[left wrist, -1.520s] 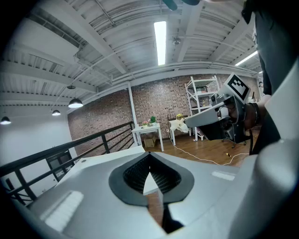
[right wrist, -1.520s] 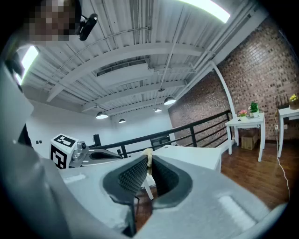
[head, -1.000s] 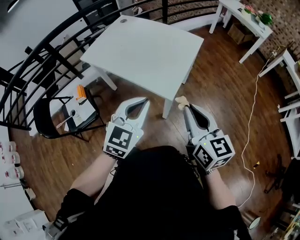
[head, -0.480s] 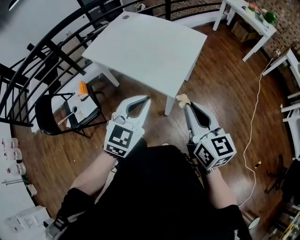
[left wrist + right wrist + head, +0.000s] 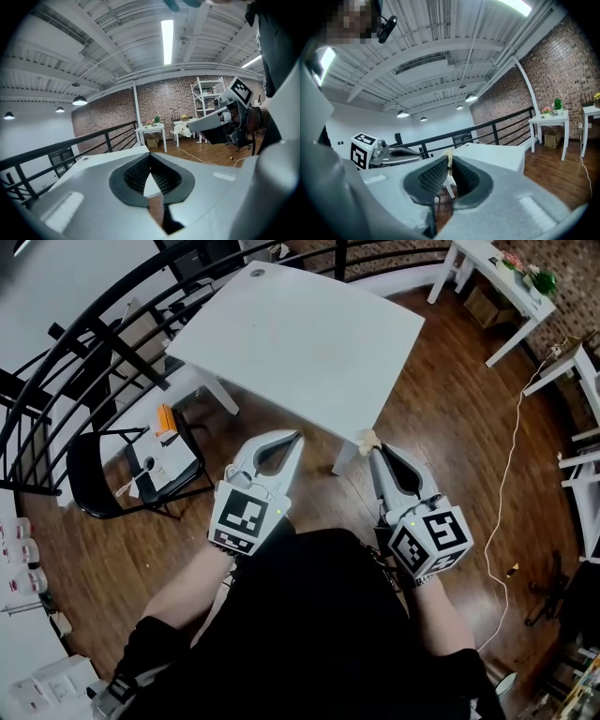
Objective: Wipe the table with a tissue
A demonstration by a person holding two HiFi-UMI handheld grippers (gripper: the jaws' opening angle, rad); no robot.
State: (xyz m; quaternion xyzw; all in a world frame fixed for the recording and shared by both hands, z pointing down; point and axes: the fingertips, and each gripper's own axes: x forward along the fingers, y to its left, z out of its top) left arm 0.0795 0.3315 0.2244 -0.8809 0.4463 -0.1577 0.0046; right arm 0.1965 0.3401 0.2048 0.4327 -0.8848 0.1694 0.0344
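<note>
The white square table (image 5: 300, 334) stands ahead of me, bare apart from a small round mark near its far corner. My right gripper (image 5: 373, 450) is shut on a small cream tissue (image 5: 366, 439), which pokes out past the tips just off the table's near corner, above its leg. In the right gripper view a strip of tissue (image 5: 449, 160) shows between the closed pads. My left gripper (image 5: 297, 436) is shut and holds nothing, its tips short of the table's near edge. The left gripper view shows the right gripper (image 5: 208, 123) with the tissue (image 5: 184, 130) at its tip.
A black railing (image 5: 103, 343) curves behind and left of the table. A black chair (image 5: 122, 474) carrying small items stands at the left. More white tables (image 5: 506, 287) are at the far right, and a pale cable (image 5: 511, 437) runs over the wood floor.
The table has come a little closer in view. The tissue in the right gripper now sits at the table's near corner. Both grippers stay shut.
</note>
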